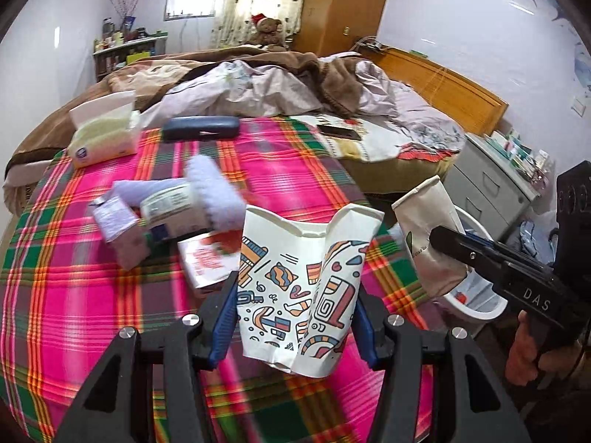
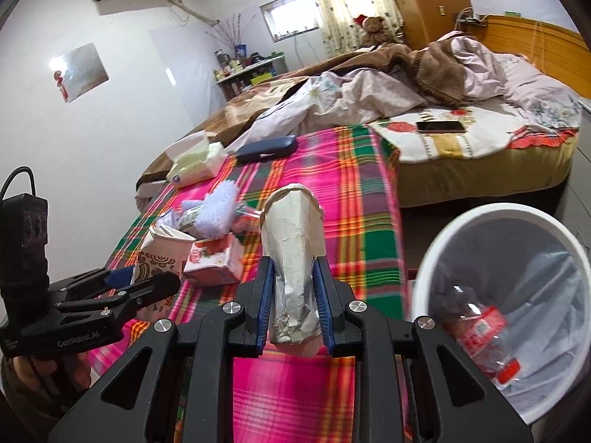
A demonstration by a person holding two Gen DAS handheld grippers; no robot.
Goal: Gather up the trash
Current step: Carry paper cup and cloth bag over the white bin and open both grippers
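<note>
My left gripper [image 1: 295, 317] is shut on a crushed white paper cup with coloured doodles [image 1: 299, 288], held above the pink plaid cloth [image 1: 92, 295]. It shows in the right wrist view too [image 2: 159, 258]. My right gripper [image 2: 293, 302] is shut on a flattened plain paper cup with a foil-like inside [image 2: 295, 258]; in the left wrist view that cup [image 1: 428, 243] hangs over the white trash bin [image 1: 476, 306]. The bin [image 2: 436, 254] sits right of the bed and holds a clear plastic bottle with a red label [image 2: 484, 336]. A red-and-white carton [image 1: 207, 262] and other wrappers [image 1: 162, 210] lie on the cloth.
A tissue pack [image 1: 103, 136], a dark blue case [image 1: 201, 128] and a phone [image 1: 340, 131] lie further back on the bed. Rumpled blankets [image 1: 295, 74] cover the far bed. A grey drawer cabinet [image 1: 487, 184] stands right of the bin.
</note>
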